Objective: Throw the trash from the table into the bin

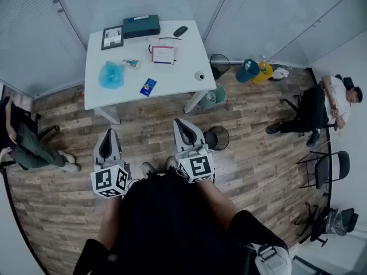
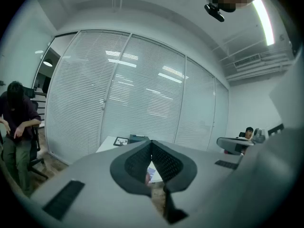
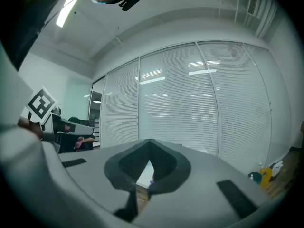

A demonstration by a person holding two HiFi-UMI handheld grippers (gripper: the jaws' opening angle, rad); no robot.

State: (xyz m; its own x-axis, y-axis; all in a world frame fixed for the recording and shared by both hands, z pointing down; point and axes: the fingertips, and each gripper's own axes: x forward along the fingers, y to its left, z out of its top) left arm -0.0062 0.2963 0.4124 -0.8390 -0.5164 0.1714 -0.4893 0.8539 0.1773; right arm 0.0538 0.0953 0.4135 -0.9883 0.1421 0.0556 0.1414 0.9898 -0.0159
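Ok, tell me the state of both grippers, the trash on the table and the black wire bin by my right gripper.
Left gripper: shut, empty.
Right gripper: shut, empty.
Blue plastic bag: crumpled, on the table.
Blue packet: lying flat near the table's front edge.
Black wire bin: upright, beside the Right gripper.

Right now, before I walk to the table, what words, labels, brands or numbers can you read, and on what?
Nothing can be read in any view.
Blue card on the table: print too small to read.
Pink-edged pad: writing too small to read.
Teal box: pale label, blurred.
Framed picture: no legible words.
Cubes on the left gripper and right gripper: black square patterns only, no letters.
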